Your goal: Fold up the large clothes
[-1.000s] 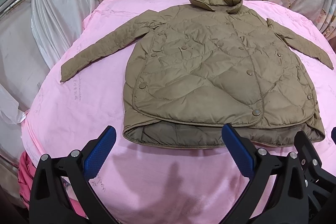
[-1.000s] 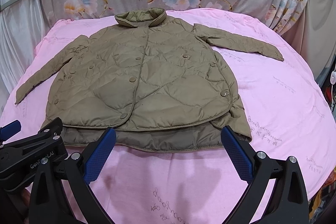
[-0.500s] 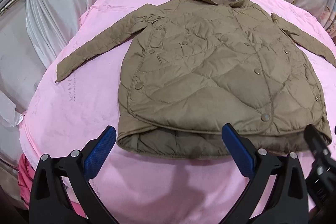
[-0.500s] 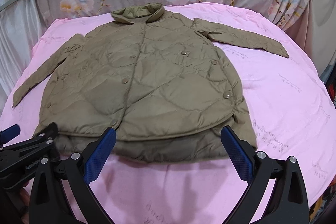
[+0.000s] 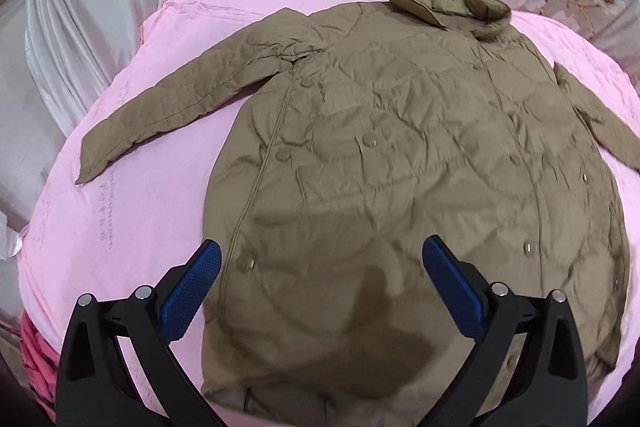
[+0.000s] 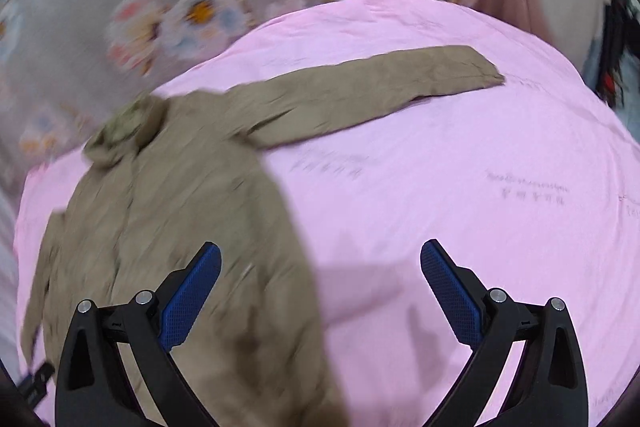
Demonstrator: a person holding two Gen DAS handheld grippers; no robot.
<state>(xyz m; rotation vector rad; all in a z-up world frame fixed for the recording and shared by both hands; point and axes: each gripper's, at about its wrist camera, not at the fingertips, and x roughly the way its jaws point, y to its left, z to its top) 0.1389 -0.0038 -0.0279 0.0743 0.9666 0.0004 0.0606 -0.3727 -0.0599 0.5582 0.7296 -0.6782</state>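
1. Two grippers hang splayed wide, empty: left gripper (image 5: 320, 279) over the olive quilted jacket (image 5: 400, 167).
2. Right gripper (image 6: 320, 283) straddles its edge, seemingly; blurred.
3. Jacket lies flat on pink sheet (image 6: 440, 187).

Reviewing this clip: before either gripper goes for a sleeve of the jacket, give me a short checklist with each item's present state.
1. Jacket lies flat, front up, on the pink sheet: ok.
2. Left gripper open, nothing between its fingers: ok.
3. Right gripper open, nothing held: ok.
4. Sleeve on the right gripper's side spread out flat on the sheet: ok.
5. Other sleeve laid out straight: ok.
6. Hem lying even: cannot tell, hidden behind the left gripper.
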